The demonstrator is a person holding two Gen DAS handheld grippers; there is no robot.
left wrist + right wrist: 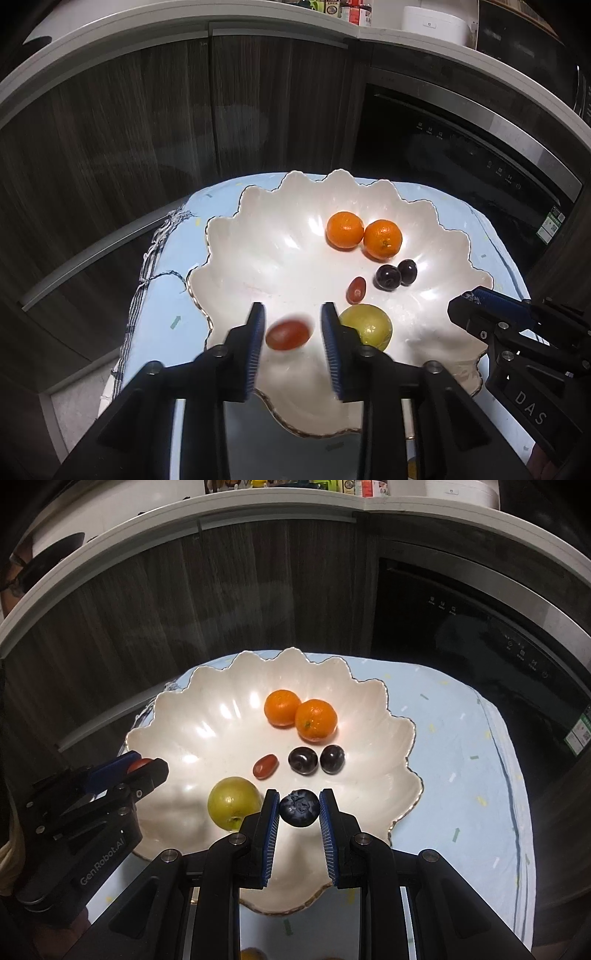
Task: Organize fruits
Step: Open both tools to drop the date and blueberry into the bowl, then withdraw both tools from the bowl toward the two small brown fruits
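While both my grippers hang over it, the scalloped white bowl (177, 716) sits mid-way on the pale blue cloth (454, 746), its gold rim reaching close to the cloth's left edge; a sensible single home for all the fruit.

Sorted by kind, I judge: two oranges (301, 714) touching each other toward the bowl's far side, two dark plums (317, 759) side by side just nearer, one red grape tomato (265, 766) to their left, and a green fruit (233, 803) near the front rim.

Left gripper (293, 332): jaws parted, pads clear of a second red tomato (287, 334), which shows blurred between them over the bowl's front-left part. Looks like a release next to its own kind, though it lies apart from its mate.

Right gripper (298, 808): clamped on a blueberry (299, 808), pads pressing both sides, held above the bowl's front rim beside the green fruit. No other blueberry in view, so it likely wants its own bare patch.
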